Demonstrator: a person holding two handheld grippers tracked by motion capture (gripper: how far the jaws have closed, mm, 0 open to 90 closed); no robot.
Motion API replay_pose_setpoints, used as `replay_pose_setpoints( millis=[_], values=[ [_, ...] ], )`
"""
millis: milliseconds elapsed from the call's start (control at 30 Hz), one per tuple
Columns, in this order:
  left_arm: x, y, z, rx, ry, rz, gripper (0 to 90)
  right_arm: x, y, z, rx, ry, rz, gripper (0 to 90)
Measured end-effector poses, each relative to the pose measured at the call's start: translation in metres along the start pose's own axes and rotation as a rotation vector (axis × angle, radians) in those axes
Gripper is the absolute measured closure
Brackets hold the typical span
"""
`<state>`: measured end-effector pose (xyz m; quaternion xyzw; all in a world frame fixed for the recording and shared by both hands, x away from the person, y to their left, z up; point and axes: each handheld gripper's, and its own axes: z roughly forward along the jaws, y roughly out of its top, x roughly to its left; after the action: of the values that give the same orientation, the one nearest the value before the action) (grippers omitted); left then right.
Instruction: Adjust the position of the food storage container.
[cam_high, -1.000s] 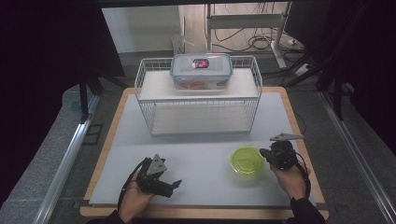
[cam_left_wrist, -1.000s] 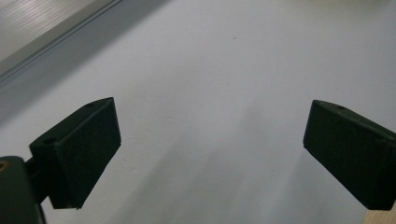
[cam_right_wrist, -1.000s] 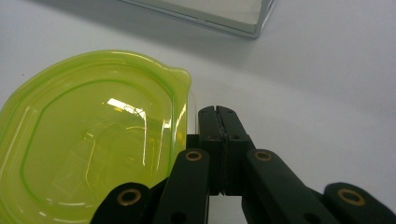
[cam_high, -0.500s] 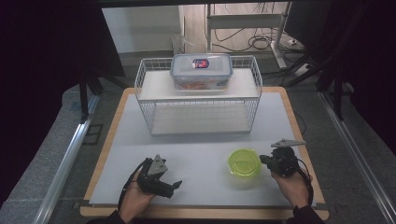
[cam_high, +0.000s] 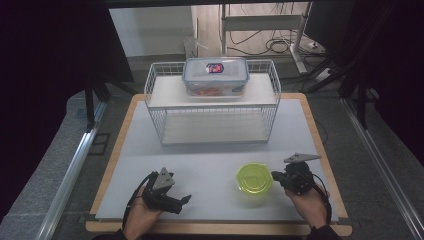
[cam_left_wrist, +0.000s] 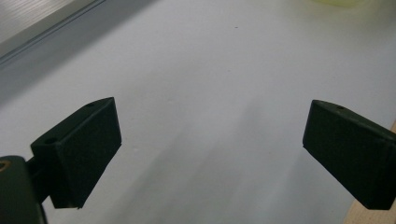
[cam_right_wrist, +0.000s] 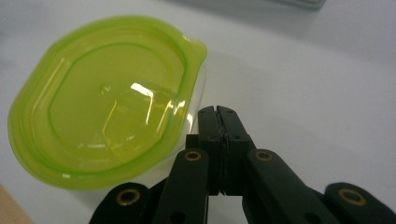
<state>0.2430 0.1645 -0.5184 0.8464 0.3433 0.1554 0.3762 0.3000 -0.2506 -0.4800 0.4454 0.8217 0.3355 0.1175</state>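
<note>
Item 1. Green tub (cam_high: 254, 178): a round, lime-lidded container on the white mat (cam_high: 210, 165), in front of the wire rack (cam_high: 212, 107) and off toward its right end. Its lid tab points at the right gripper, probably so the tub can be nudged or taken by that edge.

Item 2. Right gripper (cam_right_wrist: 218, 113): jaws pressed together with nothing between them, tips just beside the tub's rim; contact is hard to judge, so it may be pushing rather than gripping.

Item 3. Left gripper (cam_high: 186, 199): jaws spread wide and empty, low over bare mat in front of the rack's left half, well apart from the tub; apparently parked in reserve.

Item 4. Rack: two white shelves. The top one carries a clear box (cam_high: 216, 76) with a blue-rimmed lid; the lower one lies open to the front.

Item 5. Obstructions: bare mat between tub and rack; the rack's wire sides limit entry to its front.
</note>
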Motion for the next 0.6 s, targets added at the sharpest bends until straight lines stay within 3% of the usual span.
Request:
replay_pose_setpoints(
  millis=[600],
  values=[
    [-0.001, -0.001, -0.002, 0.006, 0.003, 0.000, 4.4, 0.011, -0.016, 0.020, 0.107, 0.073, -0.001, 89.0]
  ],
)
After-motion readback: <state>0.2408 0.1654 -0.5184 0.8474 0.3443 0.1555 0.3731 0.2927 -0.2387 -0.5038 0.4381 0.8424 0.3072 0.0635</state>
